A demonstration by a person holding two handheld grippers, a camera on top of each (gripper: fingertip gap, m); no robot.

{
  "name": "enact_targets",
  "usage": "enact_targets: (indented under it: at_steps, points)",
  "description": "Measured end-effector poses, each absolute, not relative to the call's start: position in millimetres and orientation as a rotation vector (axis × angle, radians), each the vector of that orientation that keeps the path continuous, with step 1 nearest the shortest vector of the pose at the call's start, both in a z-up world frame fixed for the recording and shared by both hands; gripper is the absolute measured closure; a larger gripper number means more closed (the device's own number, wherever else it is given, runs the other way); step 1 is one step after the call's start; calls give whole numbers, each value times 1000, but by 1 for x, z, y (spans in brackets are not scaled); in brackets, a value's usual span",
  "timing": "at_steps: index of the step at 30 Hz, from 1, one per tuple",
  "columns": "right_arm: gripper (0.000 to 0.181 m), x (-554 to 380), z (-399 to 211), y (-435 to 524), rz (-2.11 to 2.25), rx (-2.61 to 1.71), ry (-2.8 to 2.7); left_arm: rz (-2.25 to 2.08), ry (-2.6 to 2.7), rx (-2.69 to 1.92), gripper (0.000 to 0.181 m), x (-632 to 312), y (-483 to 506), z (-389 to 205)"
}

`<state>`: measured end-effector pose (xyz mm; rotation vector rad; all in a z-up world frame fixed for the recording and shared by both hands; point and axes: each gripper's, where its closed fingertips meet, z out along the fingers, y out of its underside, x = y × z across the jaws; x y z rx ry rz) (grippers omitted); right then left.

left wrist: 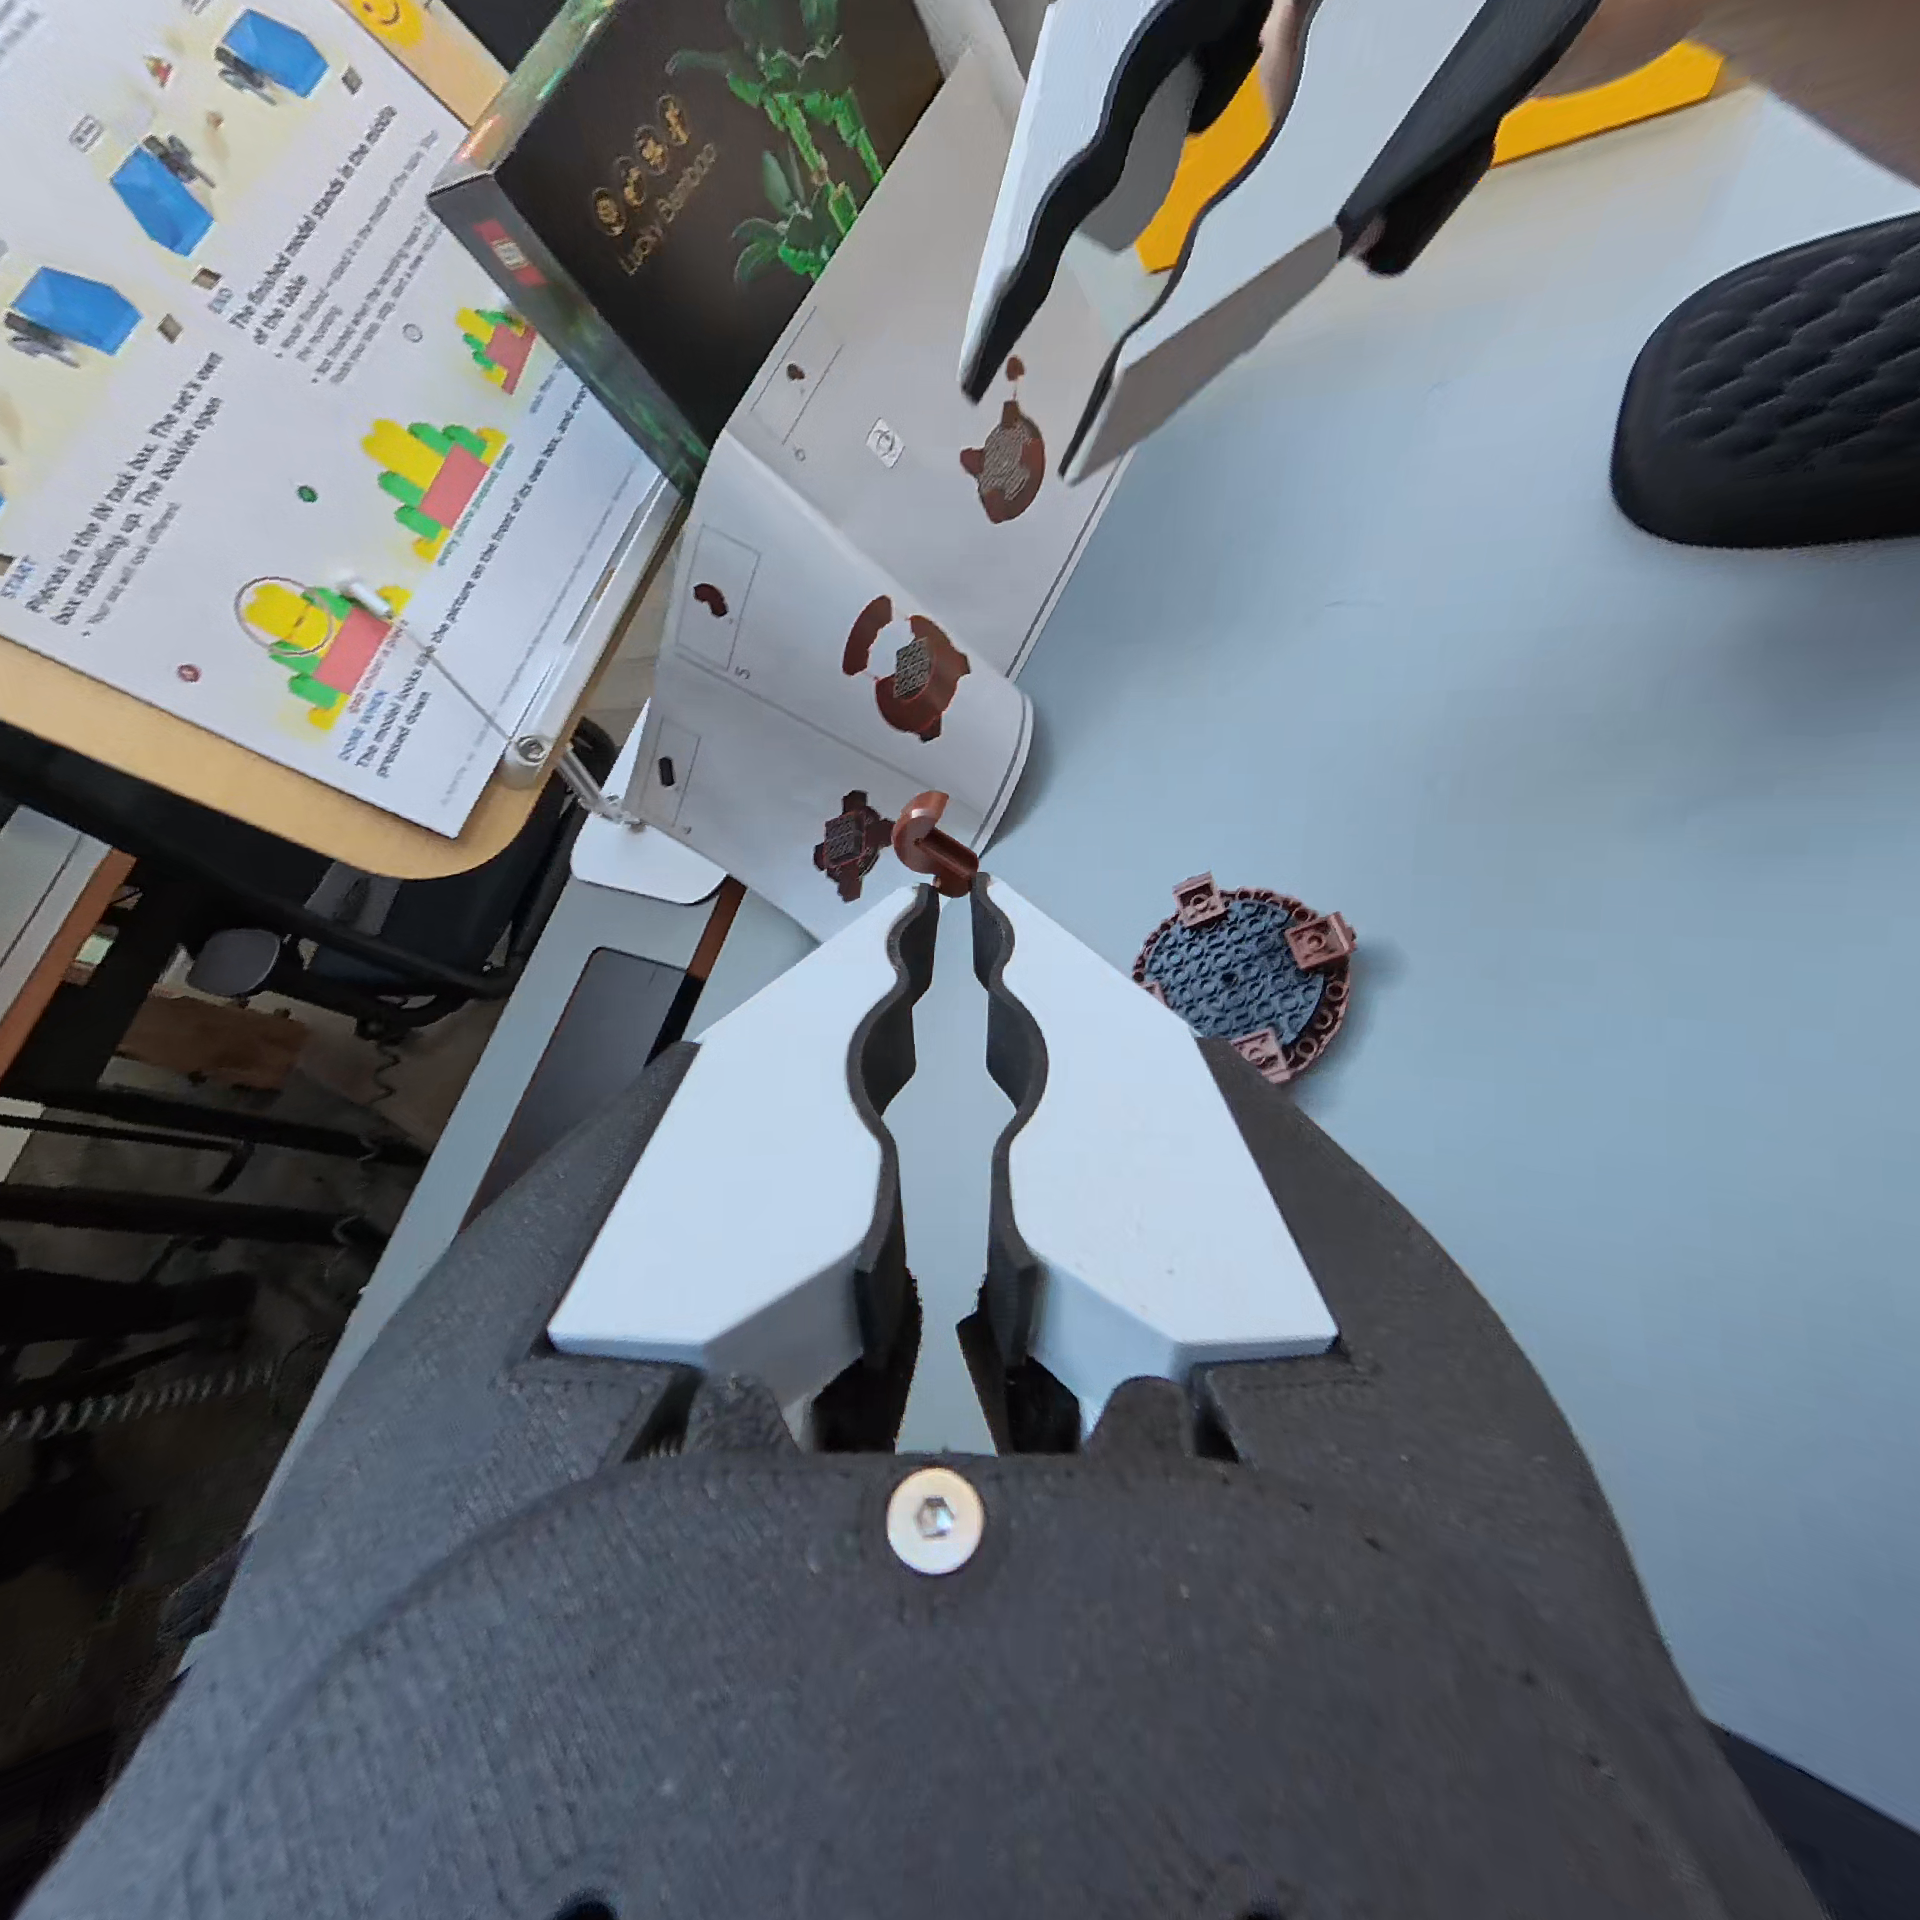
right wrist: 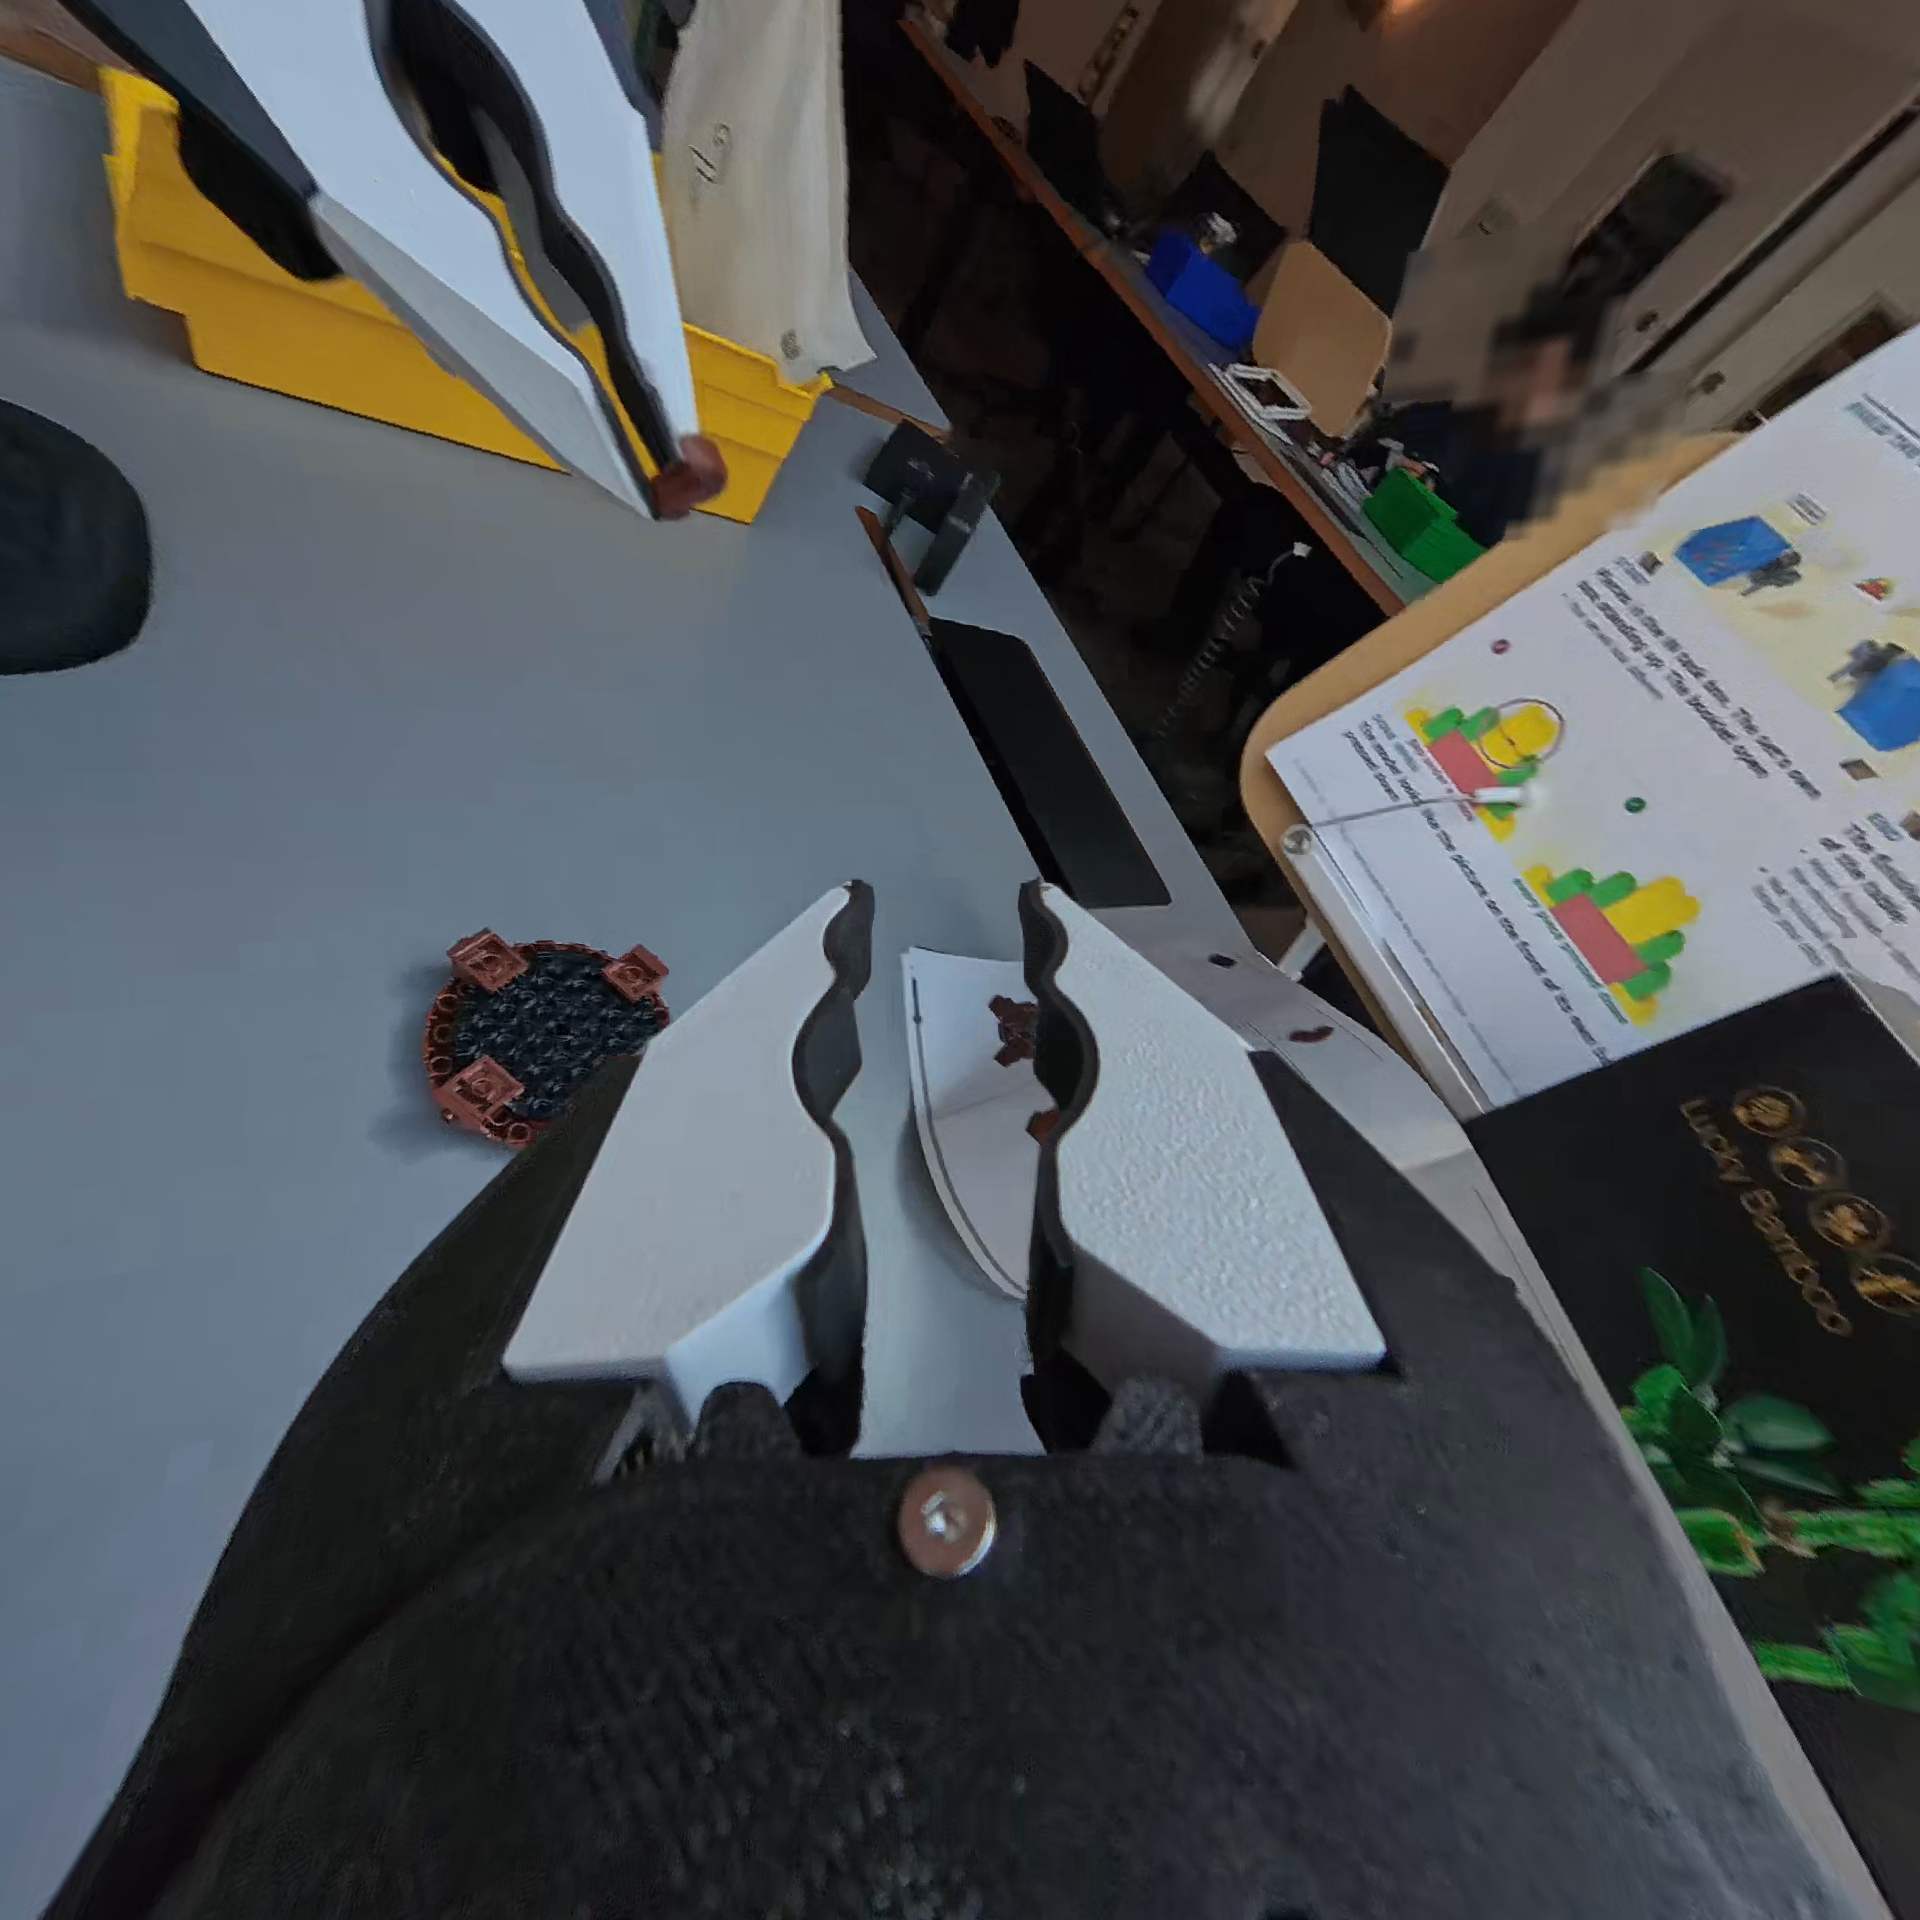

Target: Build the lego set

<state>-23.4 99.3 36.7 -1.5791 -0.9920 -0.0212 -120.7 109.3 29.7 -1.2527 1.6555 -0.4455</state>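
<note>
My left gripper (left wrist: 954, 888) is shut on a small reddish-brown curved lego piece (left wrist: 930, 836), held above the grey table; it also shows in the right wrist view (right wrist: 670, 483) with the piece (right wrist: 694, 476) at its tips. A round lego base (left wrist: 1245, 977), black studs with a brown rim and three brown clips, lies on the table to the right of my left gripper; in the right wrist view the base (right wrist: 540, 1029) is left of my right gripper. My right gripper (right wrist: 940, 894) is open and empty, above the open instruction booklet (left wrist: 831, 582).
The dark set box (left wrist: 686, 197) stands behind the booklet (right wrist: 971, 1122). A clipboard with a printed sheet (left wrist: 260, 416) hangs at the left. A yellow tray (right wrist: 343, 332) and a black padded armrest (left wrist: 1787, 384) are at the table's far side. The table edge (right wrist: 1081, 790) drops off nearby. There is about 11 cm between the tips of the two grippers. The base (right wrist: 540, 1029) is about equally far from each gripper, around 15 cm. Seen from the left wrist view (left wrist: 1243, 975) as well.
</note>
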Motion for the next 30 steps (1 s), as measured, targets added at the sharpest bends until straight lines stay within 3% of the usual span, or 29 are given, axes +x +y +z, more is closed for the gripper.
enact_targets:
  at_steps: [5,11,17,21,30]
  points:
    - [152,-60,14,83,280,-1476,-1128,-733,1719,-1176,177,-83,80,12]
    - [152,-59,10,72,668,-1466,-945,-770,1744,-1105,177,-63,70,-17]
    - [155,-51,-19,53,629,-1528,-1092,-646,1756,-1196,177,-74,87,-55]
    - [157,-34,-35,51,578,-1598,-1108,-622,1738,-1197,177,-78,94,-54]
    - [159,-57,-12,22,443,-1474,-1286,-651,1633,-1167,177,-93,104,-25]
